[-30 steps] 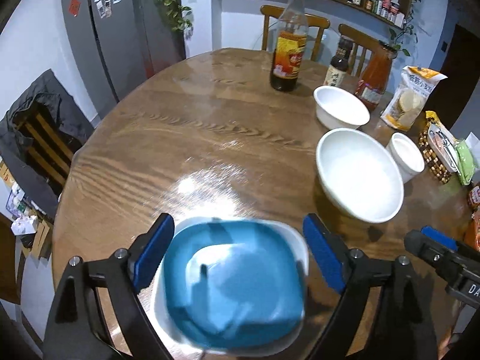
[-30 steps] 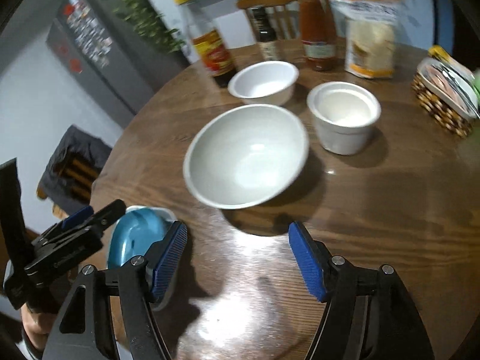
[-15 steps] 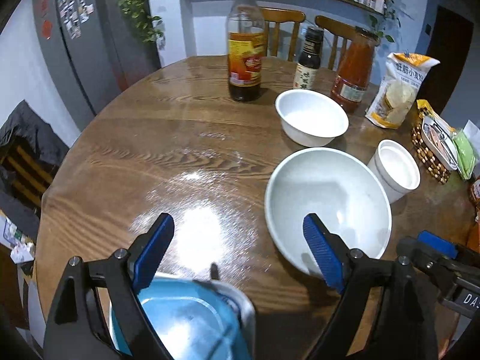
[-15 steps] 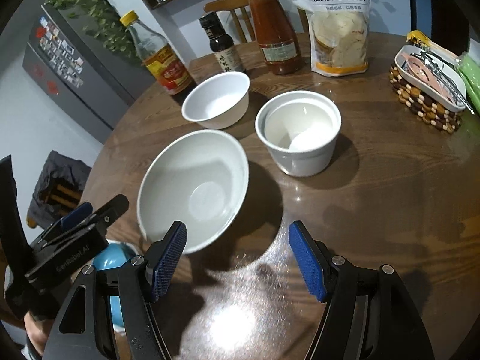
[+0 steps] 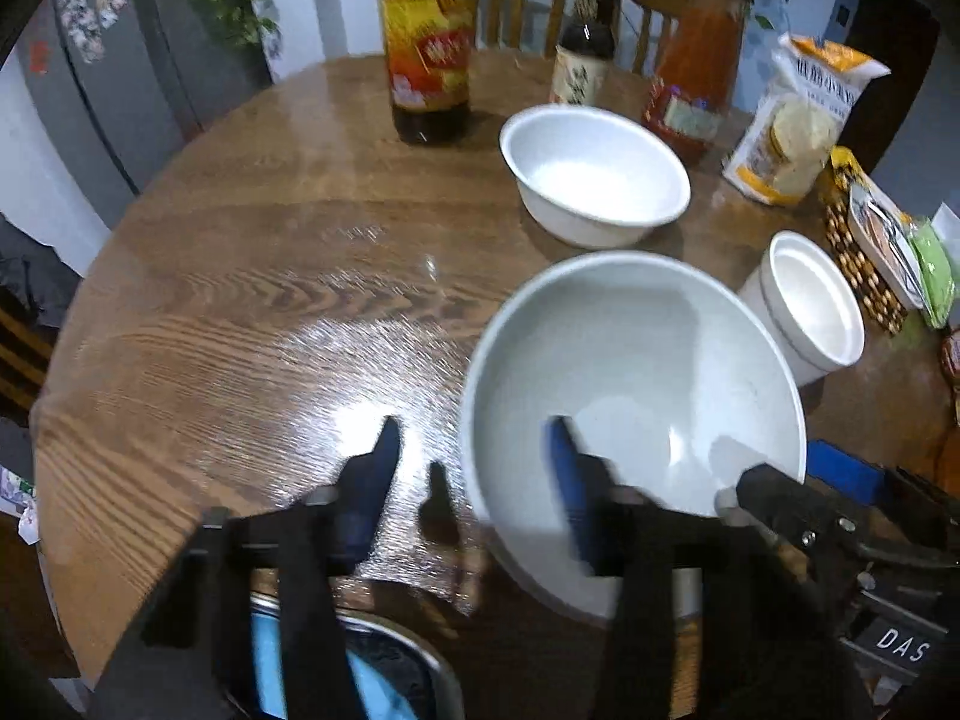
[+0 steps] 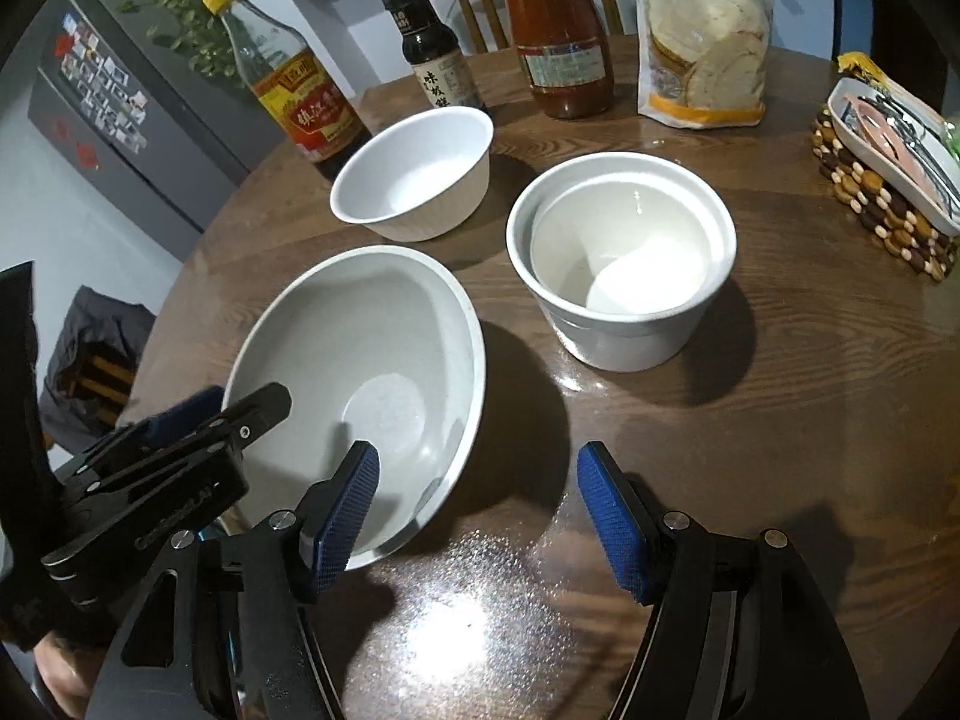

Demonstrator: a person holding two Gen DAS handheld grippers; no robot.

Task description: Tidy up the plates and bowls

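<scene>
the left gripper [image 5: 474,462] straddles the near-left rim of the large white bowl [image 5: 636,384]: one blue pad is outside the wall over the table [image 5: 240,276], the other is inside the bowl. its jaws have just been closing with the rim between them. the view is blurred, so contact between the pads and the wall cannot be confirmed; a gap appears to remain on the outer side. from the right wrist view the left gripper [image 6: 240,408] shows at the same rim.

the right gripper [image 6: 480,510] is spread, and its jaws have just been closing slightly. the left pad sits over the near rim of the large white bowl [image 6: 360,372], the right pad over bare table [image 6: 780,420]. nothing is pinched.

bowl positions:
- large white bowl: near the table's front edge, upright.
- medium white bowl [image 6: 414,174]: behind it, just in front of the vinegar bottle [image 6: 288,84] and the dark sauce bottle [image 6: 438,48].
- white cup-shaped bowl [image 6: 624,258]: to the right of the large bowl, apart from it.
- blue plate [image 5: 360,684]: at the bottom of the left wrist view, below the left gripper, on a pale dish.

a red sauce bottle [image 6: 558,30], a flour bag [image 6: 702,30] and a beaded basket [image 6: 882,180] stand along the far and right side.
</scene>
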